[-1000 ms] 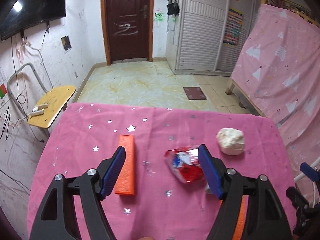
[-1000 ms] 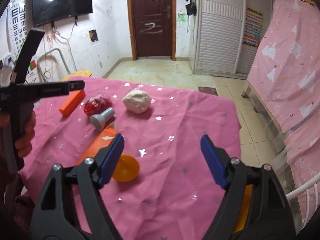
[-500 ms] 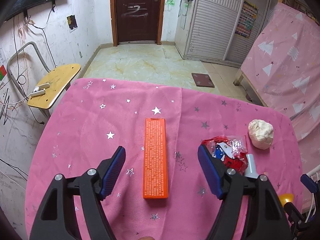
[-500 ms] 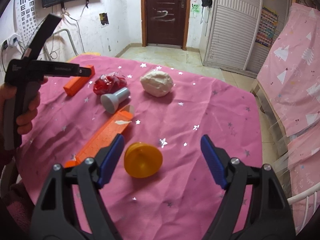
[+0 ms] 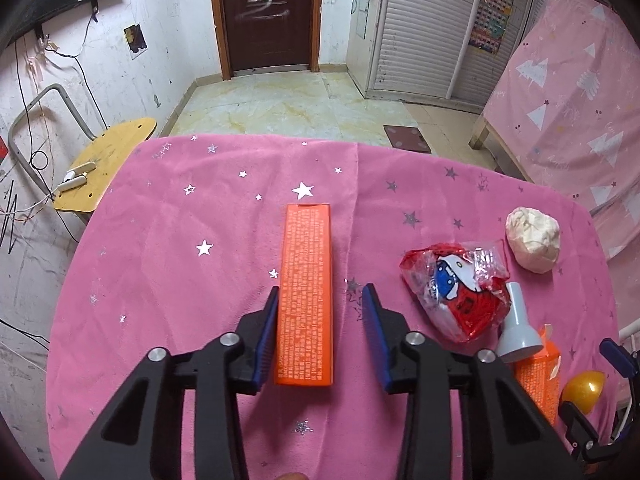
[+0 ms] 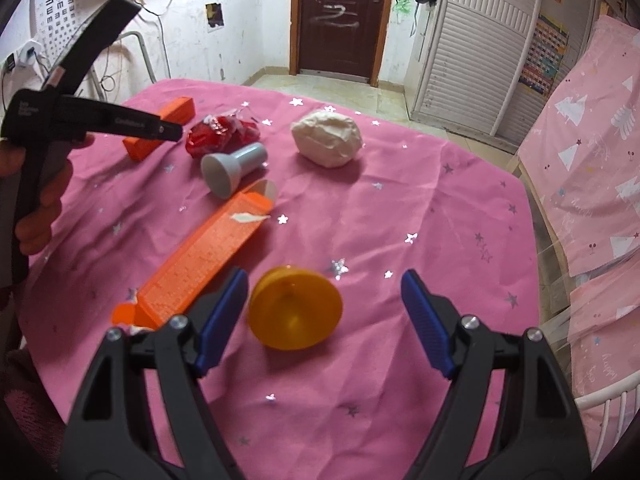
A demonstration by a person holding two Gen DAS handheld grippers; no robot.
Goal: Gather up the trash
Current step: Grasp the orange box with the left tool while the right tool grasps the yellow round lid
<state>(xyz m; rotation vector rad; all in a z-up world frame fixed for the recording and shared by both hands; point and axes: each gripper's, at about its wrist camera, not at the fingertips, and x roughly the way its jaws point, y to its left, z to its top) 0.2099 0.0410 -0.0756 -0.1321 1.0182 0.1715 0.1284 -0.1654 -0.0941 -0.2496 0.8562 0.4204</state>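
Left gripper (image 5: 323,312) partly closed around the near half of an orange box (image 5: 306,294) lying lengthwise on the worktop (image 5: 168,264); left pad touching or nearly touching the box's side, right pad apart from it with a strip of pink cloth between. Just right of that gripper, a red wrapper (image 5: 456,288), with a grey funnel-shaped piece (image 5: 518,330) against its right edge. Farther ahead and right, a white paper wad (image 5: 533,238). Down at the right, a second orange box (image 5: 538,376) and a yellow cap (image 5: 584,390).

Right gripper (image 6: 323,322) wide open, holding nothing, low over the worktop. Between its fingers, close to the left one, the yellow cap (image 6: 295,307) on its side. Left and ahead, the second orange box (image 6: 208,256), its far flap open. Beyond that, the grey piece (image 6: 234,168), the red wrapper (image 6: 222,138) and the first box (image 6: 160,134). Ahead, well apart, the paper wad (image 6: 327,140). Far left, the left gripper's handle in a hand (image 6: 38,196).
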